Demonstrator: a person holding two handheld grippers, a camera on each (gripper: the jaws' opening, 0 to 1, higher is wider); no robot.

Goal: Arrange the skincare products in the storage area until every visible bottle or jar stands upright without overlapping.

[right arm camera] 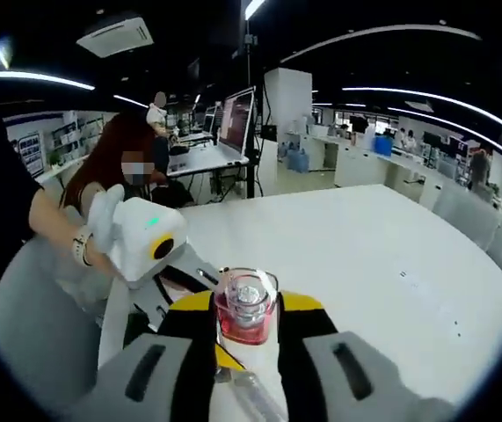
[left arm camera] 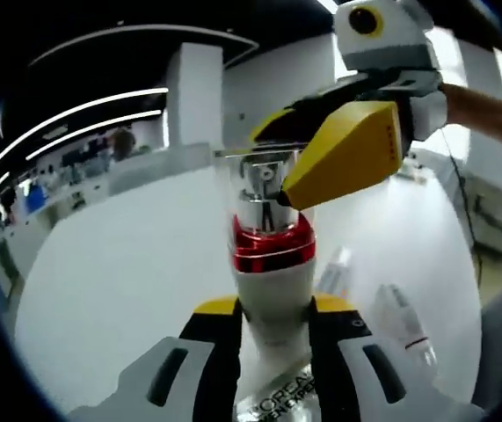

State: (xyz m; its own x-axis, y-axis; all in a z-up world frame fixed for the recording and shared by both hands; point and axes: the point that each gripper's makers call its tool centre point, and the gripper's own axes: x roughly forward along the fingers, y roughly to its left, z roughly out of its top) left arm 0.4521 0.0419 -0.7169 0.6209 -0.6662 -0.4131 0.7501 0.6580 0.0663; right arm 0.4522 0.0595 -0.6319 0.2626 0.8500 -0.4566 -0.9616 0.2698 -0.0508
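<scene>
A white bottle [left arm camera: 272, 286] with a red band, a silver pump and a clear cap [left arm camera: 255, 180] stands between my left gripper's [left arm camera: 272, 321] jaws, which are shut on its white body. My right gripper [left arm camera: 277, 171] comes in from the upper right, its yellow jaws on either side of the clear cap. In the right gripper view the same cap [right arm camera: 248, 303] and red band sit from above between my right gripper's [right arm camera: 246, 321] closed jaws. The left gripper [right arm camera: 185, 280], held by a person's hand, reaches in from the left. Two more white tubes [left arm camera: 337, 268] [left arm camera: 404, 321] lie on the table.
The white table [right arm camera: 365, 255] stretches wide behind the bottle. A person [right arm camera: 110, 167] sits at its far left edge, beside a desk with a monitor [right arm camera: 236, 119]. A grey chair back [right arm camera: 31, 334] is at the lower left.
</scene>
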